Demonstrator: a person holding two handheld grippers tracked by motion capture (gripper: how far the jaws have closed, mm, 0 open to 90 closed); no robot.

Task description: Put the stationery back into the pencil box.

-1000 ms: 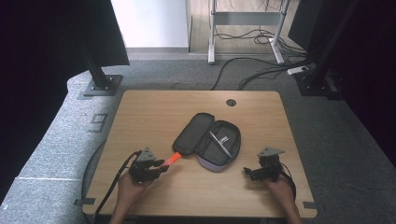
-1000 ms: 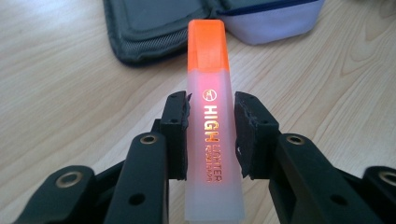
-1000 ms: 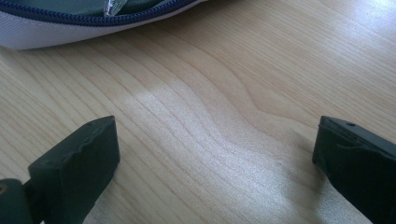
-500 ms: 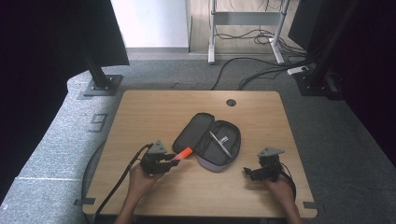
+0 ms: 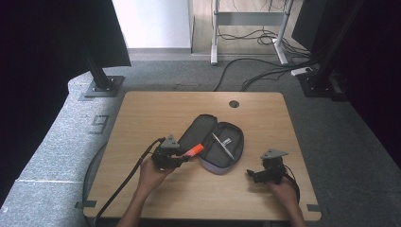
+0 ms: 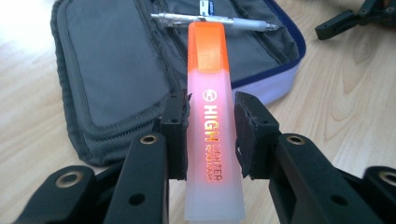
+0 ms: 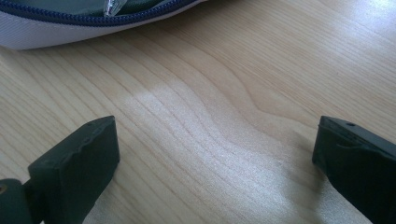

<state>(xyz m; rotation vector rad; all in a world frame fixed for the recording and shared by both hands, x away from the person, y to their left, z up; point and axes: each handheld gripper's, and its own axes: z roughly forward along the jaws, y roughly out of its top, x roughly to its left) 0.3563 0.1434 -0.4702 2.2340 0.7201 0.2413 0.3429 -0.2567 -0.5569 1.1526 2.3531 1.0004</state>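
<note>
Orange highlighter (image 6: 208, 116) clamped between left tool (image 6: 210, 135) pads

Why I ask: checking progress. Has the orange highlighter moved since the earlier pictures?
Yes. Held in the left gripper, the highlighter moved rightward, over the open pencil case.

Glossy plastic highlighter (image 6: 208, 116), cloth pencil case (image 6: 116, 70) — matt wooden table (image 7: 224, 93)

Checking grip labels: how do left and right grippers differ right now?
The left gripper is shut on the orange highlighter, carried over the open pencil case; the right gripper is open and holds nothing, by the case over bare table. Both have black jaws.
</note>
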